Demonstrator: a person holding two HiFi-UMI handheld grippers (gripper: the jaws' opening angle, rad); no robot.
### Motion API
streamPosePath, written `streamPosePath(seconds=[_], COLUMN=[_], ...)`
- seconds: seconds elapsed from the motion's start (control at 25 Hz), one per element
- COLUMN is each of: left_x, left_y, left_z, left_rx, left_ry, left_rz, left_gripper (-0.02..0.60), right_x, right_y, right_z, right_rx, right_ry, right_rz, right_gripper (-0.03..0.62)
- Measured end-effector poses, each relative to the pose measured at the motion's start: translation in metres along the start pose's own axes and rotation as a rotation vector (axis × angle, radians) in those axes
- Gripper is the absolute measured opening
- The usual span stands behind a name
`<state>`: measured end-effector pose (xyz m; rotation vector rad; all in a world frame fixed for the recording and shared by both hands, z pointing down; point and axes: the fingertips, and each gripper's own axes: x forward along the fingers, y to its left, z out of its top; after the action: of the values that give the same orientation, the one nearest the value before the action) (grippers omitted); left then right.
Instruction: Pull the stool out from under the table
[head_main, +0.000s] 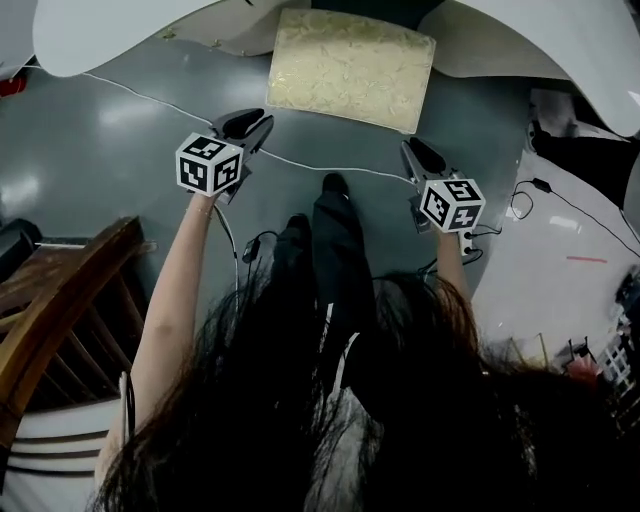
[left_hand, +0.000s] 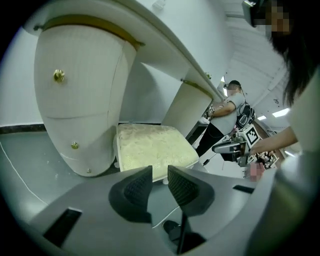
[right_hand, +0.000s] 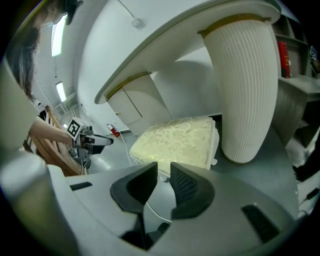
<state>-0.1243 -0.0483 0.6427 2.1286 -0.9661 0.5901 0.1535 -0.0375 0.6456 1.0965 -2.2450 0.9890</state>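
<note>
Left gripper (head_main: 262, 124) and right gripper (head_main: 410, 150) are hanging empty, jaws nearly together. Stool (head_main: 350, 68), top centre, is looking soft-topped, probably light — take its rim.

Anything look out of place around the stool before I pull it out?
One thing: a thin white cable lies across the floor right in front of the stool, between it and the person's shoes. Pulling the stool out may drag it over the cable. The stool itself looks undamaged, partly under the table.

Long dark hair (head_main: 300, 420) and black trousers (head_main: 335, 260); left gripper (head_main: 258, 124) bears a black-and-white cube (head_main: 209, 164).
</note>
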Motion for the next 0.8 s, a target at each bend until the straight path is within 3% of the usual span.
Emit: streamPosePath(seconds=[0.16,0.24,0.32,0.36,0.56,0.8], left_x=[0.026,0.037,0.046,0.05,0.066,0.089], left_y=[0.027,0.038,0.048,0.052,0.073,0.084], left_z=[-0.011,-0.015,-0.016,-0.016,-0.017,-0.02], left_rx=[-0.085,-0.132,-0.173,-0.19,-0.301,-0.425], left_ry=[0.044,0.043,0.046,0.044,0.01,0.013], left_rz=[0.011,0.015,0.013,0.009,-0.013,-0.078], left_gripper=[0.1,0.16,0.213,0.226,0.335,0.348], right_x=[0.019,0.027,0.034,0.038,0.054,0.073], right_y=[-0.038,-0.05,-0.06,-0.065,-0.084,-0.092], right_z=[-0.005,-0.009,-0.011,-0.01,-0.01,-0.017], right_rx=[0.055,0.088,0.131,0.154,0.265,0.318], right_ry=[0.001,0.007,0.007,0.004,-0.006,0.035], right_rz=[-0.045,-0.042,-0.03,-0.021,-0.014,0.059], right_gripper=[0.066,0.082,0.198,0.223,0.255,0.258])
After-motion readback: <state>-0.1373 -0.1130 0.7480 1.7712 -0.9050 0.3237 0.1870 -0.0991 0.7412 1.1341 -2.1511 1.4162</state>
